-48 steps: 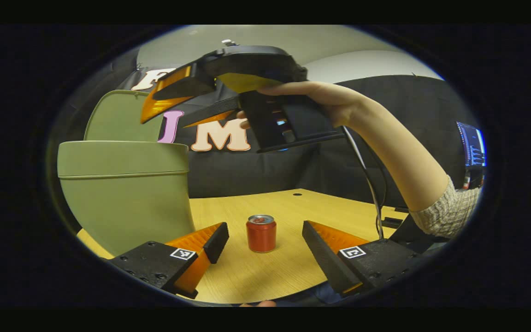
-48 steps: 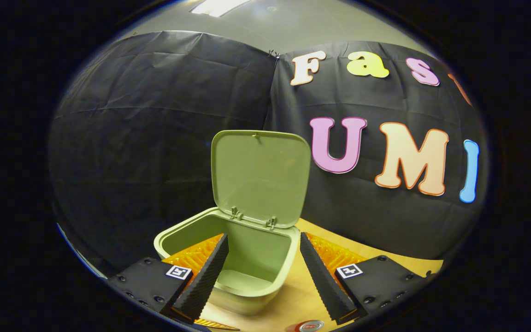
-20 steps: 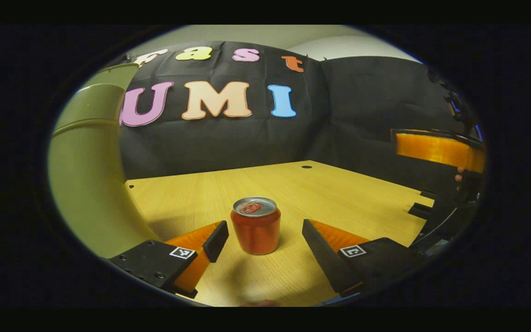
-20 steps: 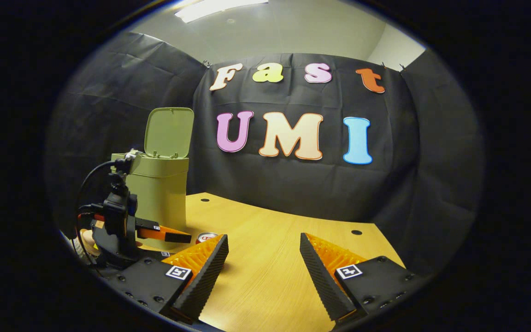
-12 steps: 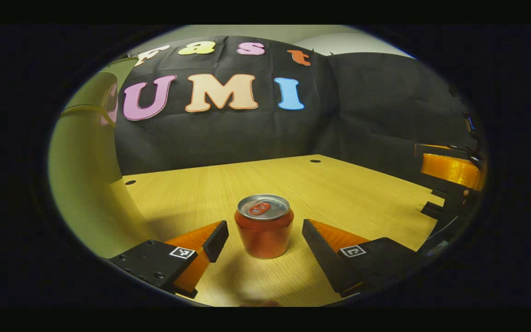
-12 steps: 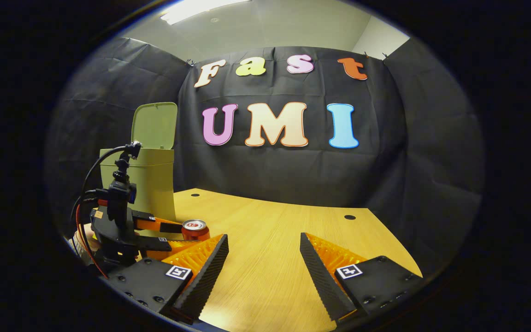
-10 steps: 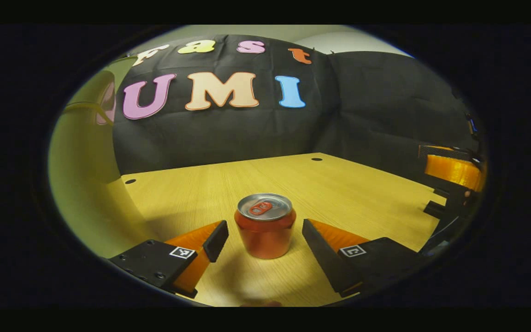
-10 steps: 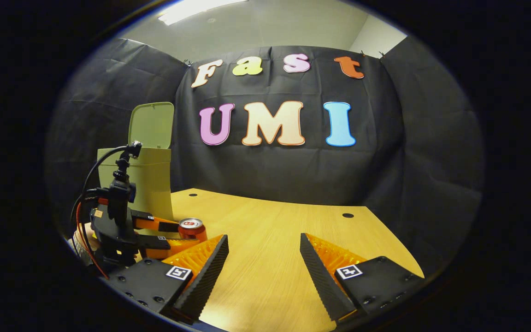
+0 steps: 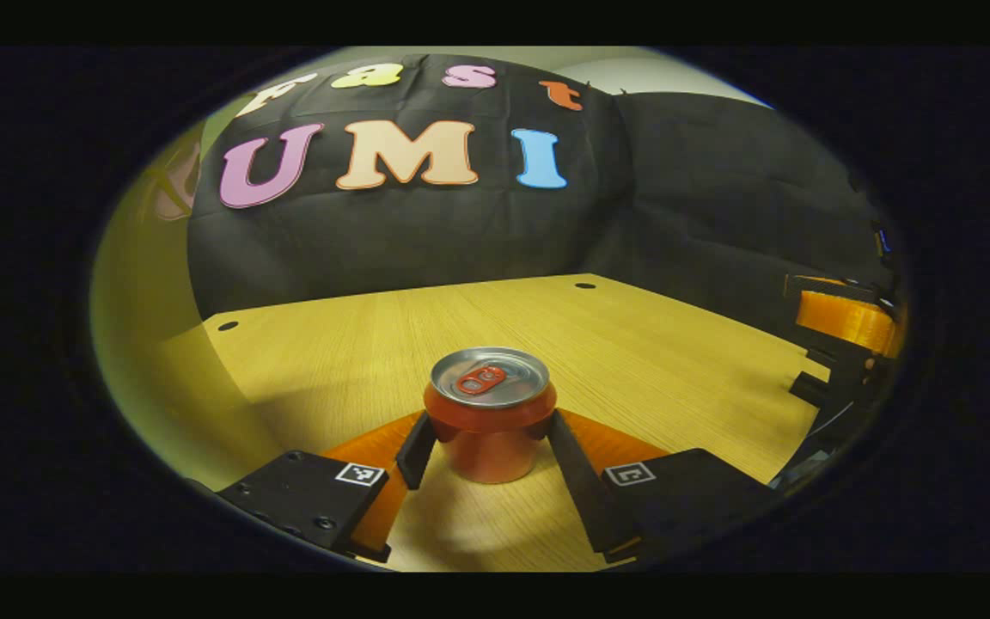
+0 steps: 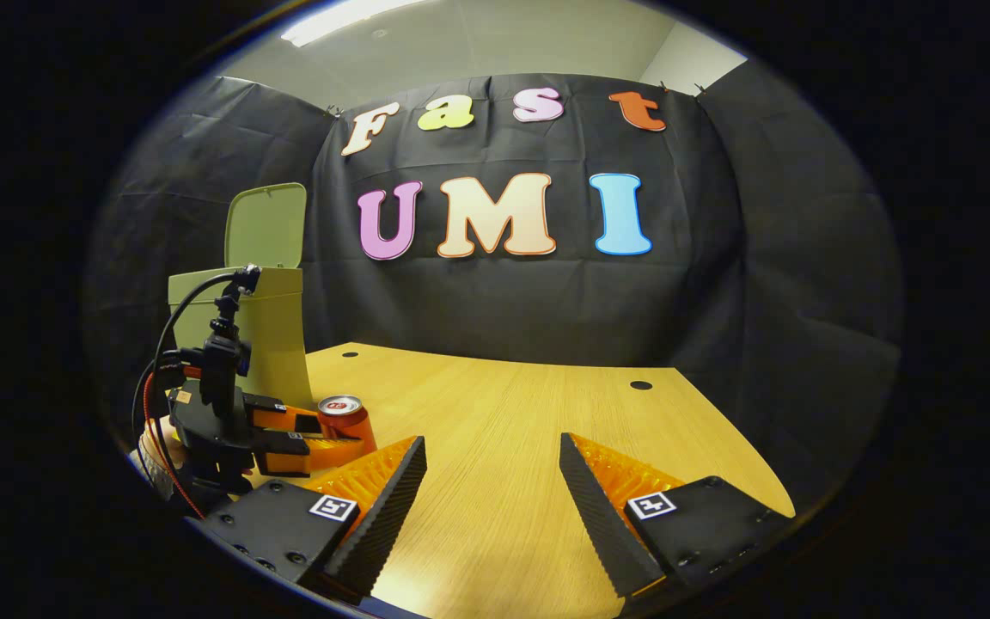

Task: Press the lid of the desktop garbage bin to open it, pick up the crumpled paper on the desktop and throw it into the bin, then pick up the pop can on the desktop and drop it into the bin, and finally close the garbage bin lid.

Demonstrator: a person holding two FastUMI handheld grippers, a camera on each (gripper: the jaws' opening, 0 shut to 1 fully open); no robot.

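A red pop can (image 9: 489, 413) with a silver top stands upright on the wooden table (image 9: 650, 344). My left gripper (image 9: 488, 437) is shut on it, one finger pressing each side of its lower body. In the right gripper view the can (image 10: 343, 413) and the left gripper (image 10: 332, 434) sit at the left, just in front of the green bin (image 10: 267, 331). The bin's lid (image 10: 265, 225) stands upright and open. My right gripper (image 10: 492, 468) hangs open over bare table with nothing between its fingers.
The bin's green wall (image 9: 138, 344) rises close at the left of the left gripper view. The right gripper's body (image 9: 847, 314) shows at that view's right edge. A hand and cables (image 10: 160, 404) trail behind the left gripper. Black cloth walls the table's far sides.
My left gripper moved forward around the can and its fingers shut on it. My right gripper drew away from the bin to the right and stays open.
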